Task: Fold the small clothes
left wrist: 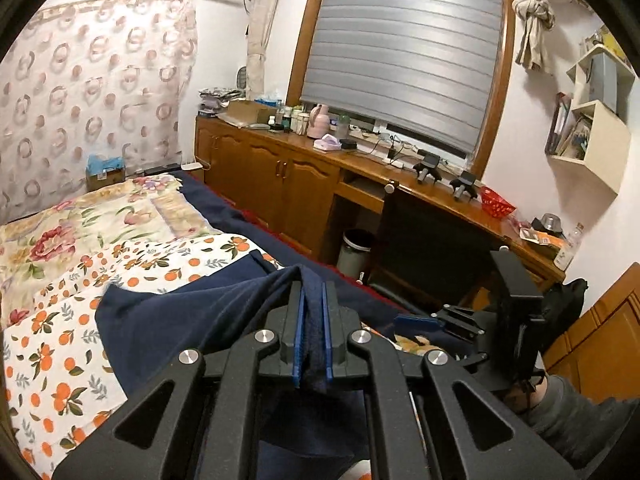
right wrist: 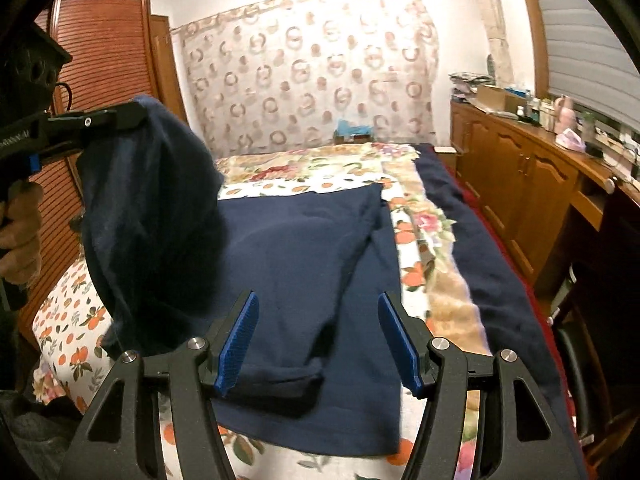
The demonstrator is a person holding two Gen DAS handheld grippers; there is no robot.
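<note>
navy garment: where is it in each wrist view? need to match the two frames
Left wrist: navy garment at lower centre, a fold pinched in the shut left gripper, the rest trailing left over the orange-print sheet.
Right wrist: spread across the centre, its left part lifted by the left gripper; right gripper open above it.
Shared landmark: ring-patterned curtain.

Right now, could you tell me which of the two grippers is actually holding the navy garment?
The left gripper: its jaws pinch a lifted fold of the navy garment. The right gripper hovers open over it, gripping nothing.
</note>
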